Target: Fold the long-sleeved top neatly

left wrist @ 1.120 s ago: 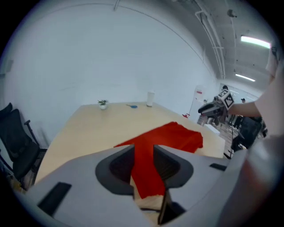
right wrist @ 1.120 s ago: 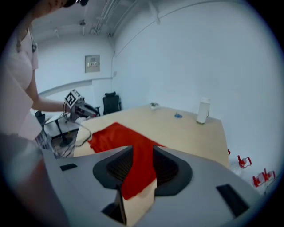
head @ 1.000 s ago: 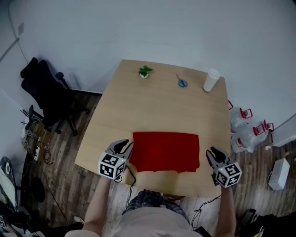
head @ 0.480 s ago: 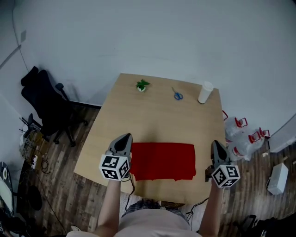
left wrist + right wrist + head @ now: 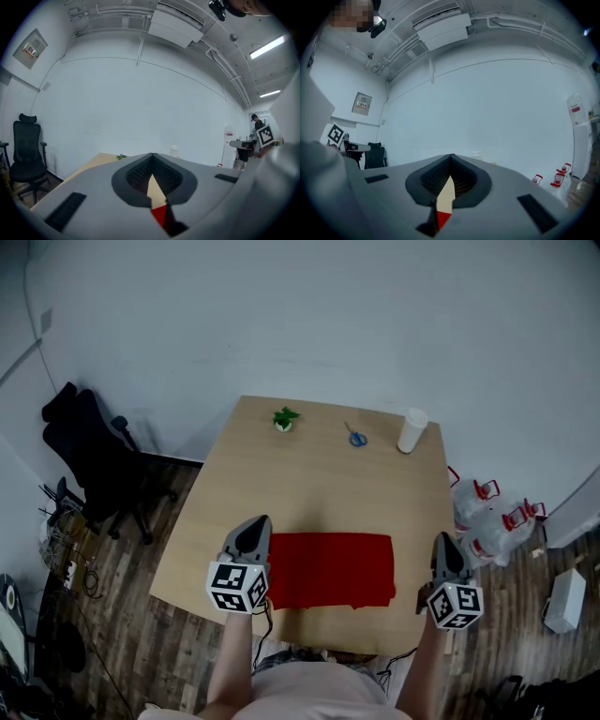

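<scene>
Both arms reach forward, the left gripper and right gripper held level, jaws pressed together on nothing. Between them the folded red top lies flat near the table's front edge.

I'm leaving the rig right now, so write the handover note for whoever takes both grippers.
Left gripper: shut, empty, hovering at the red top's left edge.
Right gripper: shut, empty, hovering off its right edge.
Top: flat rectangle on the table, near the person's edge.
Done: folded in, no sleeve sticking out.
Left: near hem looks ragged; perhaps straighten it or fold once more.
</scene>
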